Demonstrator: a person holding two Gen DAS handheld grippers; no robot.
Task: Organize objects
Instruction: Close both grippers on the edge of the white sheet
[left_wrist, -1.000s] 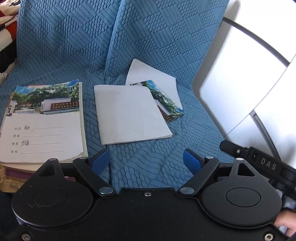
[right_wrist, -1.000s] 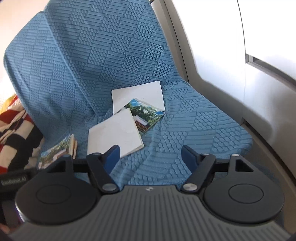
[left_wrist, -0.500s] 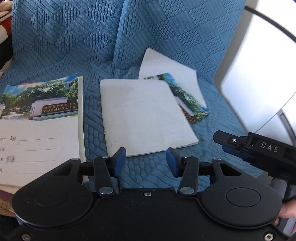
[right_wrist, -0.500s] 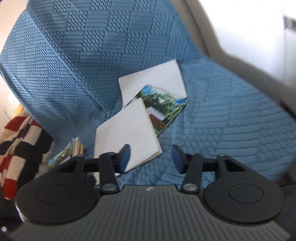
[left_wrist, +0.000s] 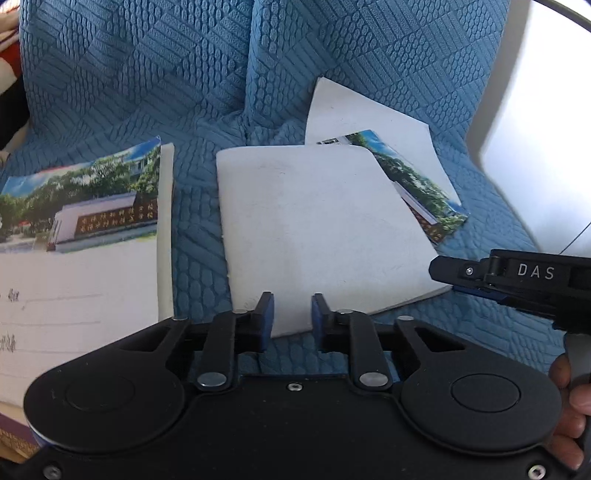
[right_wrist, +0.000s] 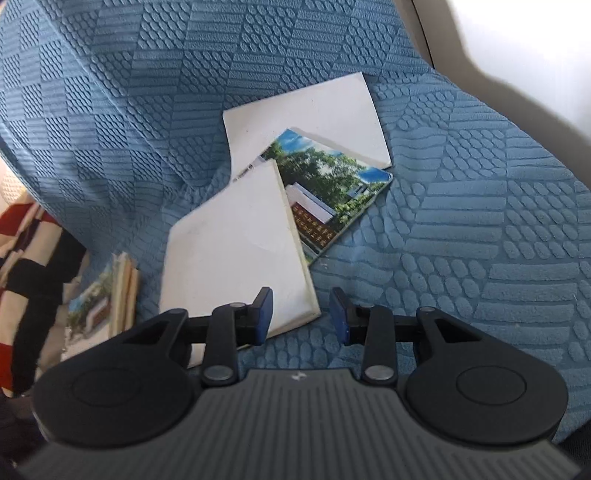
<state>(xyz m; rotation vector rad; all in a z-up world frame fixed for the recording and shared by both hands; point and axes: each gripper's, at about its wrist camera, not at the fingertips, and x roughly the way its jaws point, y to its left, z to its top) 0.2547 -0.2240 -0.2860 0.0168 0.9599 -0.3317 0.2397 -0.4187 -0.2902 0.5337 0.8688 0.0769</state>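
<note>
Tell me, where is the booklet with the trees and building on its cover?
The photo booklet lies mid-frame in the right wrist view on the blue cover, sandwiched in a pile: a plain white booklet overlaps its left side, and it rests on another white sheet behind.

A blue quilted cover (left_wrist: 207, 85) with a raised geometric pattern is spread over the seat and runs up its back. Four notebooks lie on it. A plain white notebook (left_wrist: 317, 229) lies flat in the middle of the seat. It partly covers a notebook with a photo cover (left_wrist: 417, 188), which rests on another white notebook (left_wrist: 369, 118) near the back fold. Toward the left edge lies a photo-cover notebook (left_wrist: 81, 251), on top of a small stack.
</note>
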